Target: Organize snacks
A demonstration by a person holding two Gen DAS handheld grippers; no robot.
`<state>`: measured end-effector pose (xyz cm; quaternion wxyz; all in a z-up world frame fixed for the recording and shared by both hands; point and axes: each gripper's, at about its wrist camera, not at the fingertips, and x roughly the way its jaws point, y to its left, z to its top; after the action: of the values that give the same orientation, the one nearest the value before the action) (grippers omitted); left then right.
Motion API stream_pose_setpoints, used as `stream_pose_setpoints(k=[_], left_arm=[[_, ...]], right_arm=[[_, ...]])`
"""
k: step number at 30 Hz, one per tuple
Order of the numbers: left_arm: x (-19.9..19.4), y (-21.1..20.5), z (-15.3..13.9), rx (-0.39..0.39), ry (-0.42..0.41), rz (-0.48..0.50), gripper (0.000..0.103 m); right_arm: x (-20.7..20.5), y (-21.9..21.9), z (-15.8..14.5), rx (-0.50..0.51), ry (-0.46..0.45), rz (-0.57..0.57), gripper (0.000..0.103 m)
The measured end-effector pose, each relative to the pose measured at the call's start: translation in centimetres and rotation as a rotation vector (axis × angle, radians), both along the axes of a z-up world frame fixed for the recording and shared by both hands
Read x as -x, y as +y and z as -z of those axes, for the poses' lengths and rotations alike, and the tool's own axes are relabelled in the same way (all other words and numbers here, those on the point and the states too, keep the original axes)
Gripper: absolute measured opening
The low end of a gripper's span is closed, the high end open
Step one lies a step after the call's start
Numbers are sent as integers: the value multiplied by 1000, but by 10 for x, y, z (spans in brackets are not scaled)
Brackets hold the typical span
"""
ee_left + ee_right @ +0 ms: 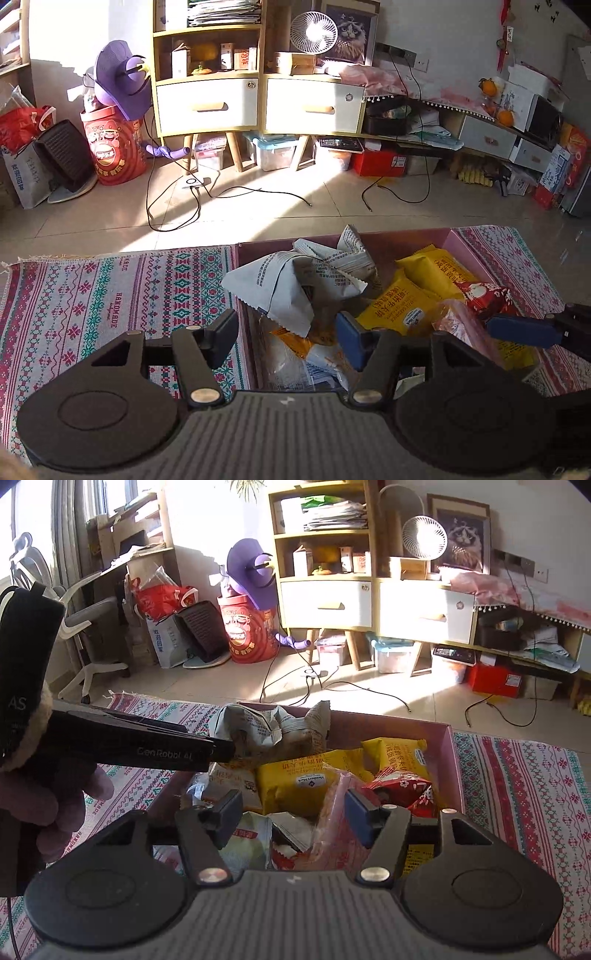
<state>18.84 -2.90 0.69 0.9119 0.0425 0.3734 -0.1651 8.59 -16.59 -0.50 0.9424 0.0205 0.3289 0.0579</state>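
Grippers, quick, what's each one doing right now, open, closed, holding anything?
Left gripper: open above the pink box, nothing pinched between its pads.
Right gripper: open over the snack packets, holding nothing.

"HANDMADE" on woven cloth (pixel 110 314); "GenRobot AI" on left gripper (pixel 155 751); "Member's Mark" on yellow packet (pixel 295 786).

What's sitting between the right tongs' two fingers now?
In the right wrist view, the right tongs stand open over the box; a clear pinkish packet and a torn wrapper lie between.
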Motion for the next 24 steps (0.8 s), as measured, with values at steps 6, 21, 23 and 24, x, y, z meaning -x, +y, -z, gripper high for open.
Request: stream_pose_setpoints(k=[6,21,23,24], left_arm=[[20,6,-3,-11,2,0,75],[98,2,-20,-48,-12,-29,103],[108,1,-21,-57,-2,-50,103],[113,0,-21,-63,7,-56,103]], right_arm=[[7,-10,-6,-10,2,30,64],[39,-16,-15,66,77,128,88],[46,-13,-15,82,90,144,93],[49,-12,-15,96,100,152,94]])
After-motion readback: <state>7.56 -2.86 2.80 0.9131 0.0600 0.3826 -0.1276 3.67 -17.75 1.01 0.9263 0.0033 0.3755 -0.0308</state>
